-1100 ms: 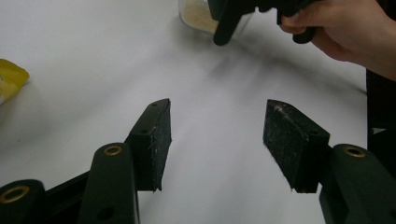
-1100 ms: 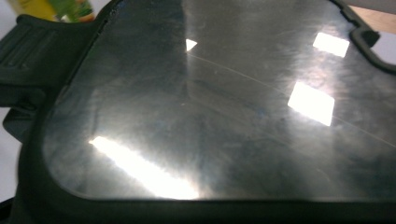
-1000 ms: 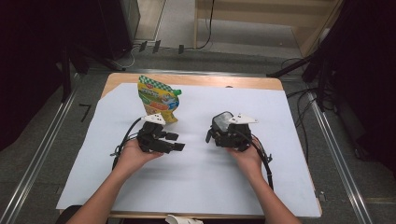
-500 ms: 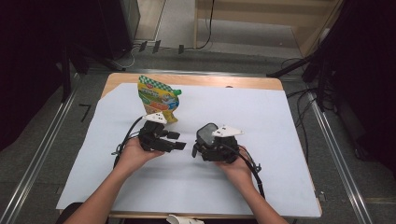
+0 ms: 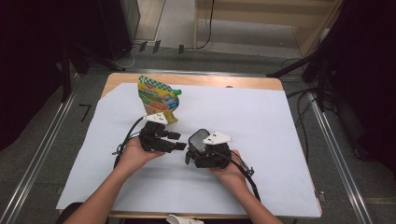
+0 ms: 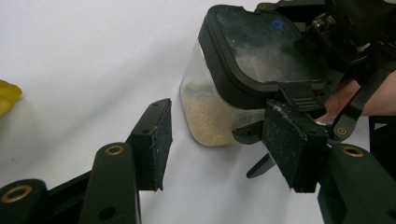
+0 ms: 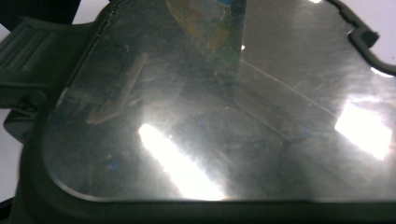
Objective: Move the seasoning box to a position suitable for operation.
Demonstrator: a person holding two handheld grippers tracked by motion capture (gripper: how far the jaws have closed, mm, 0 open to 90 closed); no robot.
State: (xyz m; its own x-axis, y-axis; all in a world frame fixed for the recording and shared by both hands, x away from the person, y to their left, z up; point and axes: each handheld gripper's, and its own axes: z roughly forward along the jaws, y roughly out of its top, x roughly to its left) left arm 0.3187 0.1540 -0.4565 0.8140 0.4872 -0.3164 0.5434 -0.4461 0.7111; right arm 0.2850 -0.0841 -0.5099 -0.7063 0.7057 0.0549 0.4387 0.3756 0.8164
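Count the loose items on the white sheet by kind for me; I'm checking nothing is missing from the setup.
Clear plastic containers with a black-rimmed lid, grain inside: 1
Yellow and green printed stand-up pouches with a green cap: 1
Total: 2

A lab-like recording room: paper-covered table point(image 5: 280, 121), floor rails point(image 5: 42, 154), trailing cables point(image 5: 205, 32), dark curtains point(image 5: 28, 70).
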